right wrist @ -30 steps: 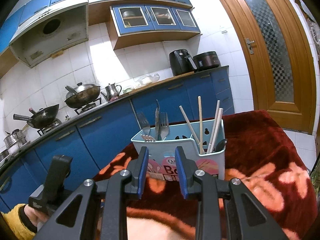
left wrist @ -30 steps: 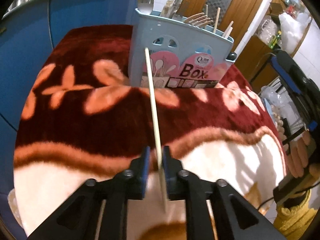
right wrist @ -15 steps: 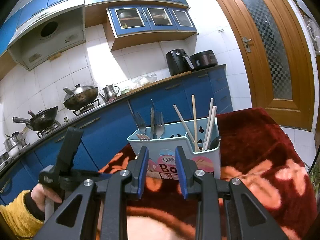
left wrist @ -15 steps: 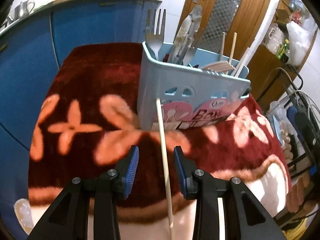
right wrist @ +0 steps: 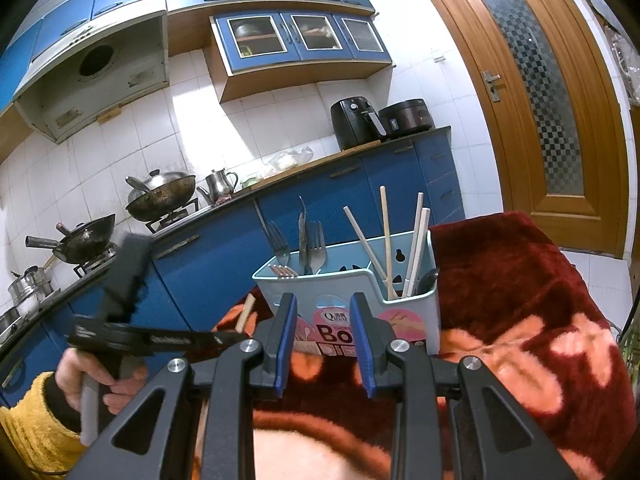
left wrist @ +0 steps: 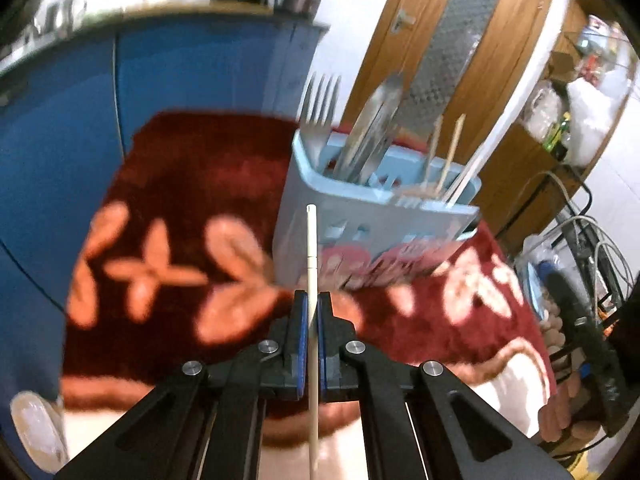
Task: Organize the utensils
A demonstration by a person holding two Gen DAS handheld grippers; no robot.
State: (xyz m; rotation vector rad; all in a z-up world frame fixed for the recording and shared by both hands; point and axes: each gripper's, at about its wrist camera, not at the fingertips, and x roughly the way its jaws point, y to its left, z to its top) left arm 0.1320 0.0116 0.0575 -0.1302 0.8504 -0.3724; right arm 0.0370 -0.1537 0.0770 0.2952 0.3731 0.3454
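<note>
Chopstick (left wrist: 311, 248) is the thing in hand: a pale, thin, straight stick clamped between the blue pads of the left tongs (left wrist: 312, 312), whose jaws have just been closing on it, so that it runs up out of them toward the holder and its other end trails back below them. It looks light and stiff, probably wood or bamboo, so weight should be no trouble; the risk I judge is that so narrow and smooth a stick swivels or slides in the pads, being held at one spot only. A hold near the middle of its length, as now, seems the safest, and it leaves the far end free to be steered down into a slot. The blue utensil holder (left wrist: 372, 216) stands just ahead of the left tongs on the red flowered blanket (left wrist: 188, 184), near the chopstick's tip but apart from it. The right tongs (right wrist: 323, 316) stand apart with nothing between them, pointing at the same holder from its labelled front. Counted from the right view: four chopsticks (right wrist: 386, 236) stand in the compartment on the holder's right, the side away from the left tongs; three forks (right wrist: 319, 246) stand on its left, with one slim metal piece (right wrist: 302, 224) among them that I cannot identify, and a few pale handles lie low by the rim, too crowded to count. One chopstick is in the tongs, and one holder is on the blanket.
</note>
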